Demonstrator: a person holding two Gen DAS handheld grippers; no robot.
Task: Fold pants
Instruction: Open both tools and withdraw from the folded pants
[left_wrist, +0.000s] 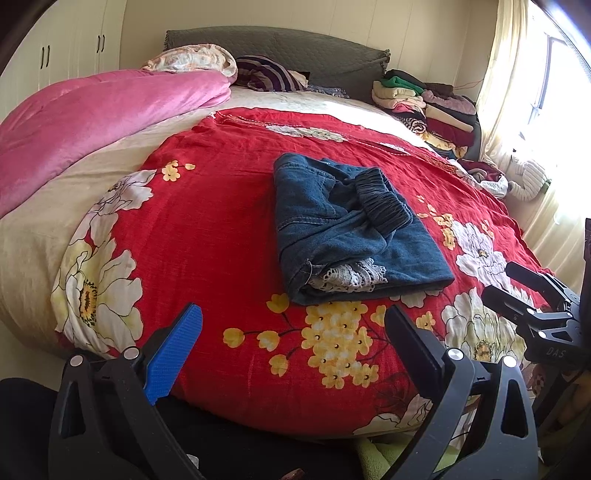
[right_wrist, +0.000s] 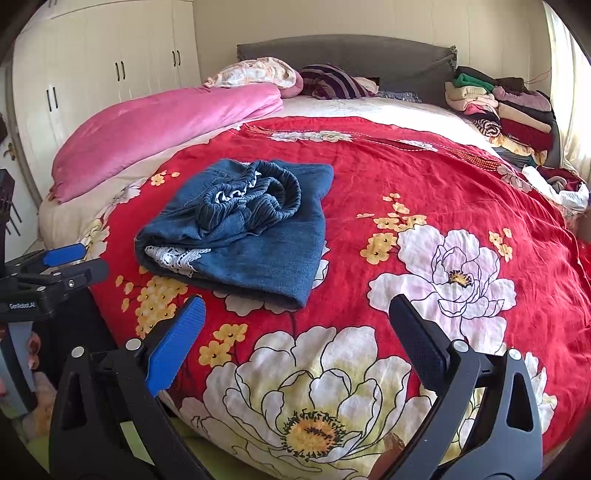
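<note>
At the foot of the bed, left gripper (left_wrist: 291, 332) and right gripper (right_wrist: 295, 325) both hover off the mattress edge, fingers spread wide, nothing between them; likely backed off because the fold looks done. Beyond them the denim pants (left_wrist: 351, 229) sit mid-way up the red floral bedspread (left_wrist: 207, 236), a compact folded bundle. Elastic waistband bunched on top, white lace trim poking out the near open end, edges a bit uneven. Farther back: pink quilt (left_wrist: 103, 110) pushed left, stack of folded clothes (left_wrist: 432, 107) by the window, grey headboard (left_wrist: 277, 48) behind.
</note>
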